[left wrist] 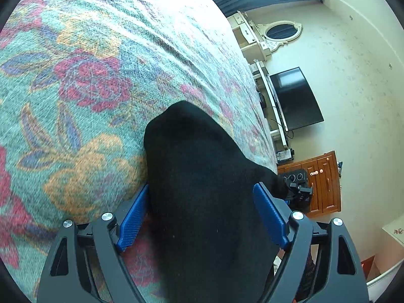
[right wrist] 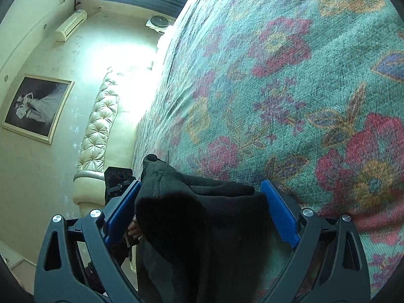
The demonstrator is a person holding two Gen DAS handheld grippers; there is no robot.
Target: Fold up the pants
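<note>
Both claws stand wide, and the black pants lie loose between their blue pads, gripped by neither. In the left claw (left wrist: 202, 217) the pants (left wrist: 202, 189) run as a dark tongue from under the camera out past the pads and onto the floral bedspread (left wrist: 88, 75); cloth brushes close to both pads, though I cannot tell whether it actually touches. In the right claw (right wrist: 202, 214) the cloth is bunched and layered, a ribbed edge heaped just ahead of the pads with a loose thread standing up from it.

The nearest risk, I'd say, is snagging: if either claw pulls back or sweeps sideways with the fabric this close to the pads, it may drag the fold open. The right-hand heap looks uneven, so pressing or re-gripping there could catch only the top layer and leave a crooked fold.

Farther out from the left claw, the pants lie near the bed's edge, with the cupboard (left wrist: 323, 181) and television (left wrist: 295, 98) beyond. A careless tug that way might slide the cloth off the bed.
</note>
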